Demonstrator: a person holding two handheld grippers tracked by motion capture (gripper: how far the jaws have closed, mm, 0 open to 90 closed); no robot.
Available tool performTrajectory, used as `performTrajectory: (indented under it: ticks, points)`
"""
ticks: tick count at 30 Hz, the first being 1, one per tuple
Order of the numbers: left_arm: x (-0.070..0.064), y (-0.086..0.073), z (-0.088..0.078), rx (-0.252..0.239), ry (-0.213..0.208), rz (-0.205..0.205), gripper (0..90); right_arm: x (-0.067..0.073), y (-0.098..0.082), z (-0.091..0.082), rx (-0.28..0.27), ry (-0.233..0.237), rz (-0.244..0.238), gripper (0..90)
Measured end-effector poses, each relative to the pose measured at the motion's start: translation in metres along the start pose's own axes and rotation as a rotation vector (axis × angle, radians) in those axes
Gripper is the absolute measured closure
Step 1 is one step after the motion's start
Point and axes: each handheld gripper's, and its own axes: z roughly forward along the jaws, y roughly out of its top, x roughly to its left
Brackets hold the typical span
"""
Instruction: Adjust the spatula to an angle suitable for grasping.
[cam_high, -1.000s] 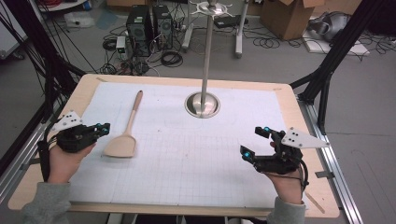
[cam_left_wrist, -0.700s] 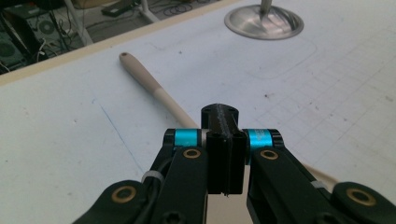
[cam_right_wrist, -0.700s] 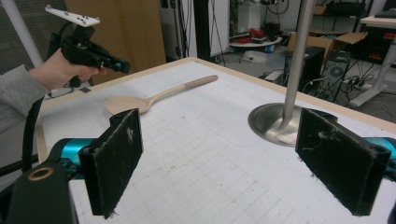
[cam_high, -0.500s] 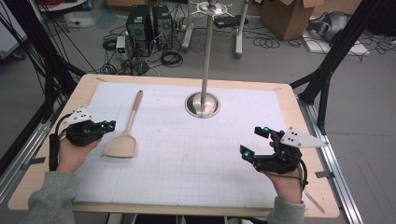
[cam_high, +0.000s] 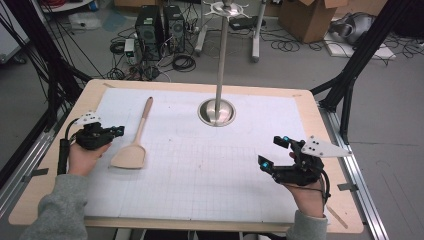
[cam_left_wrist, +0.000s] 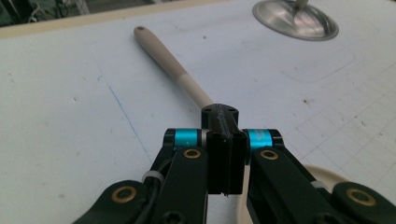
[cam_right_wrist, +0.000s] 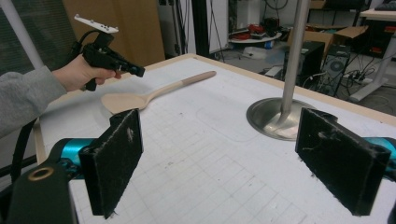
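A wooden spoon (cam_high: 136, 137) lies on the white mat, bowl toward me and handle pointing away. My left gripper (cam_high: 119, 131) hovers just left of the spoon's neck, shut, with nothing between its jaws. In the left gripper view the pressed-together jaws (cam_left_wrist: 219, 116) cover the spoon's neck, and the handle (cam_left_wrist: 173, 70) runs on beyond them. My right gripper (cam_high: 271, 151) rests at the mat's right side, open and empty, far from the spoon. Its wide-apart pads (cam_right_wrist: 116, 158) frame the spoon (cam_right_wrist: 154, 95) and the left gripper (cam_right_wrist: 135, 71) farther off.
A metal stand with a round base (cam_high: 216, 111) and tall pole (cam_high: 220, 60) rises at the back middle of the mat. The gridded white mat (cam_high: 210, 170) covers a wooden tabletop (cam_high: 330, 150). Computers, cables and boxes sit on the floor beyond.
My left hand has drifted right and slightly away from me, sinking closer to the spoon's neck, still shut. The right hand and the spoon have not moved.
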Motion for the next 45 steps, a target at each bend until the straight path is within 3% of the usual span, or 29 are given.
performTrajectory:
  ticks: [3,7,10,13,15,22,23,24,26,30,33,36,40,42,45]
  points:
    - [-0.003,0.011,0.003,0.0,-0.013,0.034,89.7,-0.002,-0.001,0.002,0.008,0.002,0.003,14.0]
    - [0.001,0.02,0.014,0.021,-0.026,0.021,89.6,-0.004,-0.003,0.003,0.012,0.007,0.008,14.0]
    - [0.008,0.019,0.023,-0.004,-0.022,-0.007,89.7,-0.005,-0.004,0.004,0.016,0.008,0.009,14.0]
    - [0.019,0.019,0.031,0.058,0.005,0.003,89.7,-0.003,-0.003,0.004,0.017,0.029,0.018,14.0]
    - [0.024,0.021,0.034,0.041,0.001,-0.015,89.7,0.0,0.0,0.004,0.008,0.028,-0.009,14.0]
    - [0.032,0.032,0.056,0.068,-0.005,-0.018,89.7,-0.007,-0.003,0.002,0.012,0.015,0.018,14.0]
    - [0.032,0.031,0.06,0.052,-0.006,-0.021,89.7,-0.01,-0.005,0.001,0.007,0.012,0.033,14.0]
    - [0.034,0.03,0.063,0.062,-0.009,-0.024,89.7,-0.01,-0.005,0.001,0.007,0.012,0.033,14.0]
    - [0.038,0.025,0.074,0.102,0.026,-0.055,89.8,-0.016,-0.009,-0.002,0.009,-0.002,0.047,14.0]
    - [0.038,0.024,0.077,0.101,0.019,-0.048,89.8,-0.017,-0.011,-0.006,0.005,-0.007,0.058,14.0]
    - [0.038,0.024,0.079,0.105,0.012,-0.046,89.8,-0.017,-0.011,-0.012,-0.032,0.022,0.067,14.0]
    - [0.038,0.023,0.082,0.12,0.014,-0.047,89.8,-0.015,-0.01,-0.014,-0.035,0.021,0.059,14.0]
    - [0.036,0.02,0.087,0.137,0.023,-0.068,89.8,-0.015,-0.01,-0.015,-0.037,0.019,0.052,14.0]
    - [0.036,0.019,0.088,0.156,0.038,-0.046,89.8,-0.015,-0.01,-0.015,-0.035,0.015,0.052,14.0]
    - [0.038,0.018,0.089,0.162,0.043,-0.061,89.8,-0.014,-0.009,-0.017,-0.043,0.011,0.05,14.0]
